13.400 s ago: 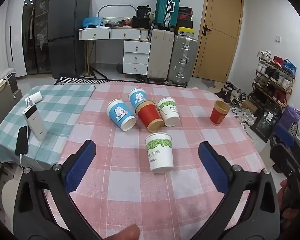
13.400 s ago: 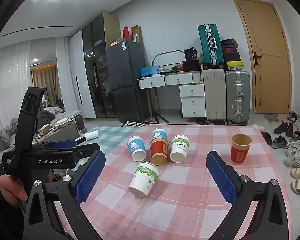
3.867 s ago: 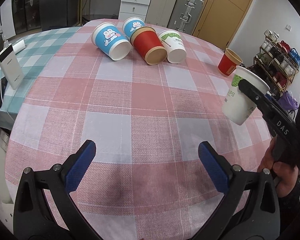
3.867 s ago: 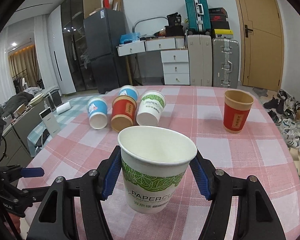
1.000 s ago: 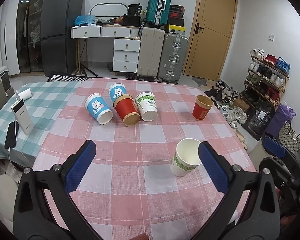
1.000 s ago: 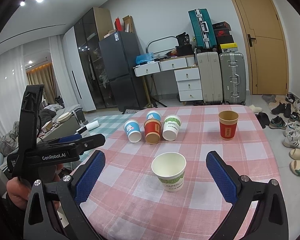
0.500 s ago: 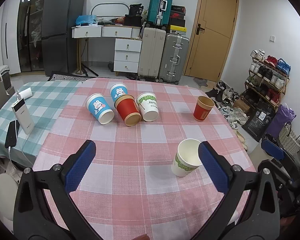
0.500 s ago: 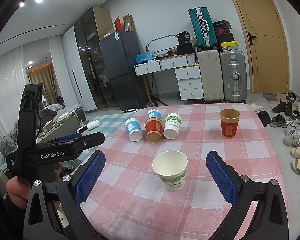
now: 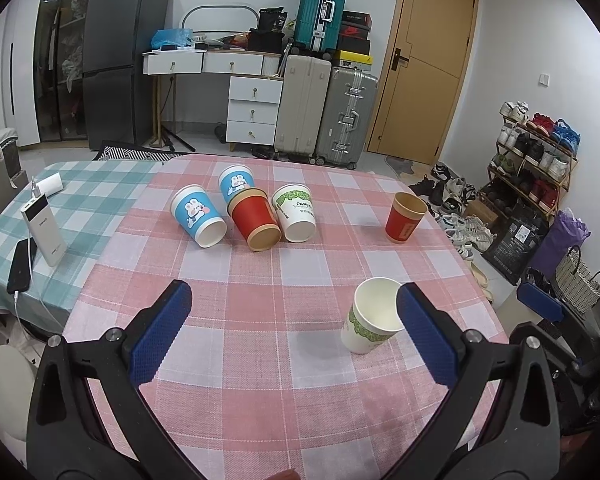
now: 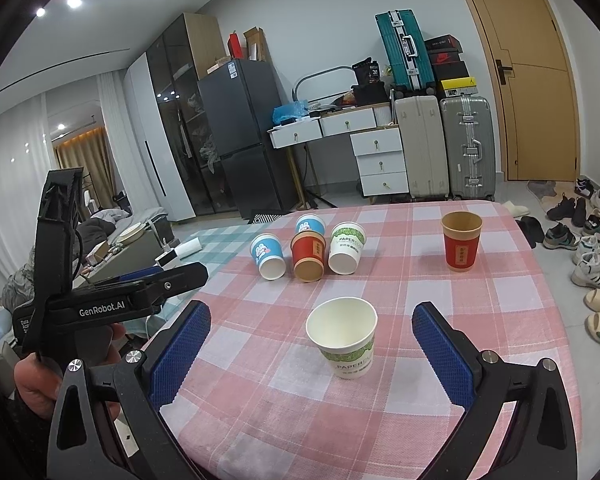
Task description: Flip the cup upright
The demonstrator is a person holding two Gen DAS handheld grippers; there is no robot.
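Left wrist view: left gripper (image 9: 288,312) spread wide, empty, hovering over pink-checked tabletop (image 9: 260,280). Far left, power bank (image 9: 44,230) propped on teal cloth, out of work zone. Mid-tabletop, cluster of four cups (image 9: 246,210) lying on sides, mouths toward camera, likely next to flip. Right, white green-print cup (image 9: 370,322) upright, mouth up, near red cup (image 9: 404,218), also upright. Right wrist view: right gripper (image 10: 310,340) spread, clear of white cup (image 10: 346,338), nothing pinched.
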